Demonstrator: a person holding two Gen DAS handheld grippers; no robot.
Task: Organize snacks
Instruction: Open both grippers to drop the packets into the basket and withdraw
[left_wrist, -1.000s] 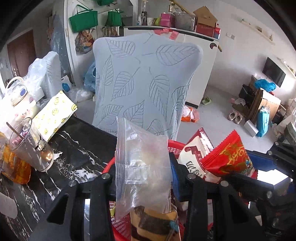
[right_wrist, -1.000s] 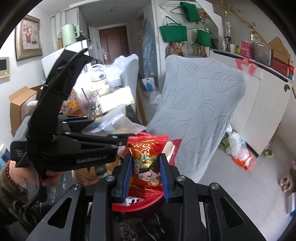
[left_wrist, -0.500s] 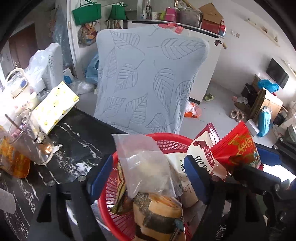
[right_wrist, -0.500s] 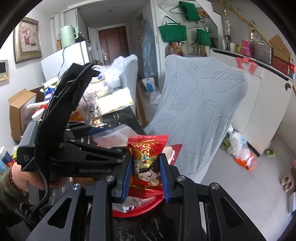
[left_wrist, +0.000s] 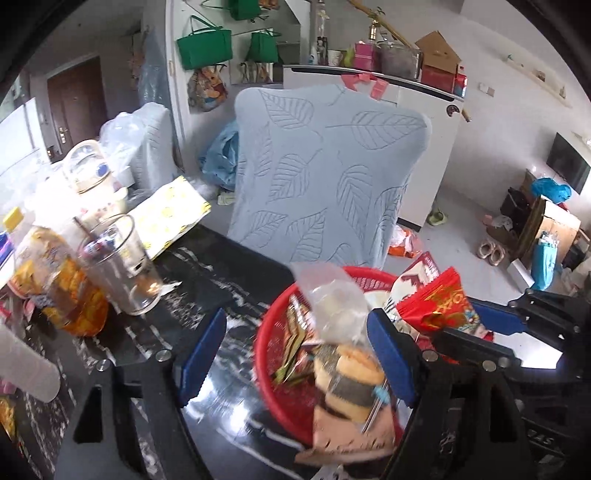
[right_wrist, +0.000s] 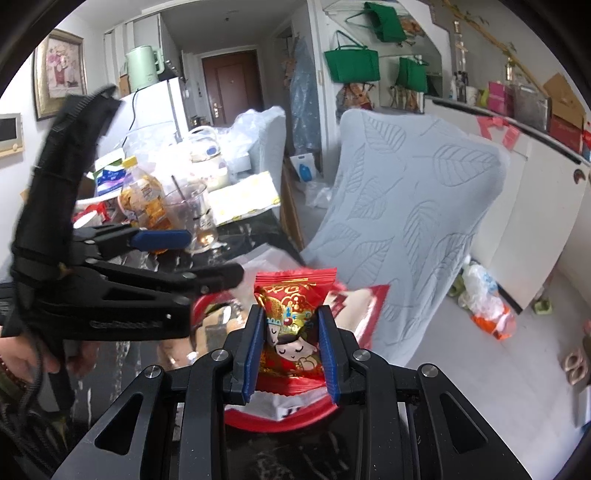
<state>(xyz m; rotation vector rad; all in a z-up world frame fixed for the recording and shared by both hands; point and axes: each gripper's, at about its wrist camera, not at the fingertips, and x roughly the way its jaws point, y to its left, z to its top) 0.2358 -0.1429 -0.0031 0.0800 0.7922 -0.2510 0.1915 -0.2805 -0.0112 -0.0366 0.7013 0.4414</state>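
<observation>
Over red basket rim at 6 o'clock, your left gripper gapes, clear bag released; right gripper clenches red packet.

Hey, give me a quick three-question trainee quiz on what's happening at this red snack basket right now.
1. True or false: the right gripper is closed on the red cartoon-printed snack packet.
2. Multiple choice: the clear plastic zip bag is A) clamped by the left gripper, B) resting in the round red mesh plastic basket, C) lying on the black marble table.
3. Fill in: the left gripper's jaws stand ___.

Key: 1 true. 2 B; the pads are clear of the bag. 3 open; they have just been opening, with the basket's near side between them.
</observation>
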